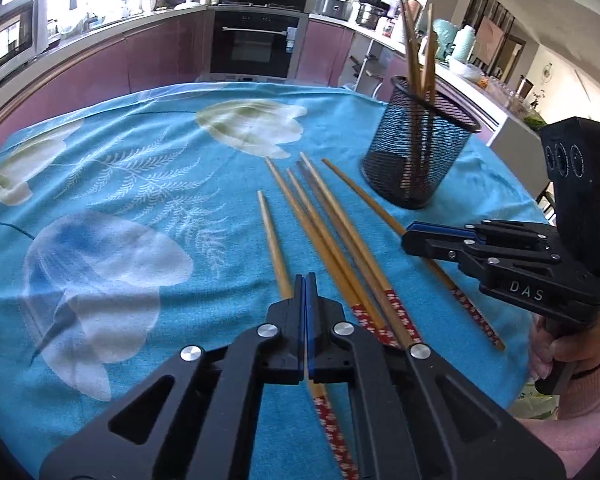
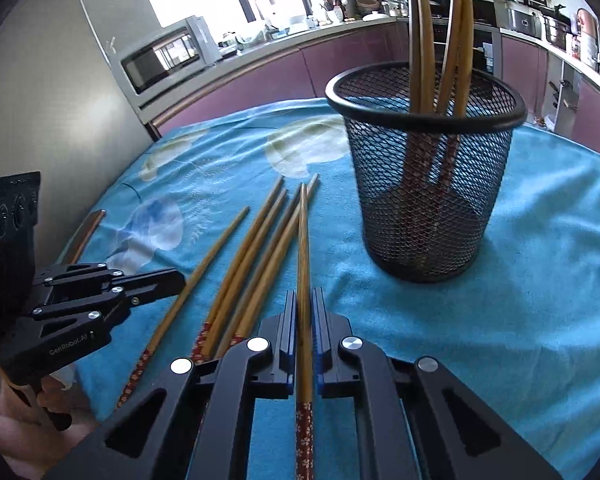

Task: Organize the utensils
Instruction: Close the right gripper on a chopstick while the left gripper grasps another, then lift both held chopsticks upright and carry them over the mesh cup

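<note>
Several bamboo chopsticks [image 1: 324, 236] with red patterned ends lie side by side on the blue tablecloth [image 1: 140, 184]; they also show in the right wrist view [image 2: 252, 248]. A black mesh cup [image 1: 418, 148] stands upright at the right with three chopsticks [image 1: 416, 52] in it, and shows in the right wrist view [image 2: 428, 176]. My left gripper [image 1: 305, 280] is shut and empty, over the leftmost chopstick [image 1: 274, 244]. My right gripper [image 2: 304, 300] is shut on one chopstick [image 2: 303, 240], which lies between its fingers at cloth level, in front of the cup.
The round table's edge [image 1: 516, 360] curves close on the right. A chair back [image 2: 86, 234] stands at the left edge of the table. Kitchen counters, an oven [image 1: 256, 40] and a microwave [image 2: 168, 56] lie beyond the table.
</note>
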`<state>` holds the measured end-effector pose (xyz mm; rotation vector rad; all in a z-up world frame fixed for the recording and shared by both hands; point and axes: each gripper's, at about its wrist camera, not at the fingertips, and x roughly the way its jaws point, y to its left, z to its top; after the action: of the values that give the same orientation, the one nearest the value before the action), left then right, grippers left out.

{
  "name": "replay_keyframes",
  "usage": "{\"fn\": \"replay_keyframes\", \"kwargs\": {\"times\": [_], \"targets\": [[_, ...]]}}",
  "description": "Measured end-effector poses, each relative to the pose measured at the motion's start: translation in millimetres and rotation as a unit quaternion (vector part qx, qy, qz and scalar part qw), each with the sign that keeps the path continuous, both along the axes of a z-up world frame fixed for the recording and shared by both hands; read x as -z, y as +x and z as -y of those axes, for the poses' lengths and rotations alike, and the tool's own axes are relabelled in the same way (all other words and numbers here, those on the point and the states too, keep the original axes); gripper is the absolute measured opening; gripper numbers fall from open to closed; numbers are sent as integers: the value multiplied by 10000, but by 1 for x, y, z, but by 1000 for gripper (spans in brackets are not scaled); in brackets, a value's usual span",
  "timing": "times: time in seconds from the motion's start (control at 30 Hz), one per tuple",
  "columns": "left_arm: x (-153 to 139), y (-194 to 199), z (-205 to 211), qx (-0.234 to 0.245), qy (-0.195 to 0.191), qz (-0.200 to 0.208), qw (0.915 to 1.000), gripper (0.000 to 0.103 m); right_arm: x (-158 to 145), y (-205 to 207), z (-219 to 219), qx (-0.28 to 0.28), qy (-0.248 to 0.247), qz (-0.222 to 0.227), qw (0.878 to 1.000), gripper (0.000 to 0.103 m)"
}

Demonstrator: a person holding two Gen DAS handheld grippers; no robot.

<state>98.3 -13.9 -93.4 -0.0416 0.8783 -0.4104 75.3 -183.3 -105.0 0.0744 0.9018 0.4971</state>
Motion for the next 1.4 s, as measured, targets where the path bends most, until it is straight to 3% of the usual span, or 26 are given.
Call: {"fn": "replay_keyframes", "kwargs": {"times": [0.13, 0.37, 0.53, 0.67, 0.93, 1.4], "targets": [[1, -1, 4, -68, 190, 44, 9998, 1, 1, -1, -5, -111, -14, -42, 9999, 6], [9, 2, 3, -181, 536, 65, 9984, 19, 2, -1, -13, -220, -53, -79, 9997, 6], [13, 6, 8, -139, 596, 62, 9981, 13, 7, 2, -15, -254, -142, -125, 9995, 6], [12, 9, 9, -178, 534, 41, 9984, 8, 9, 4, -19, -287, -234, -125, 9992, 6], [0, 1, 11, -62, 344, 146, 9993, 8, 7, 0, -11, -231, -77, -82, 9997, 6], [-49, -16, 15, 386, -300, 528, 9974, 8, -36, -19, 17, -131, 501, 440, 9977, 6]]}}
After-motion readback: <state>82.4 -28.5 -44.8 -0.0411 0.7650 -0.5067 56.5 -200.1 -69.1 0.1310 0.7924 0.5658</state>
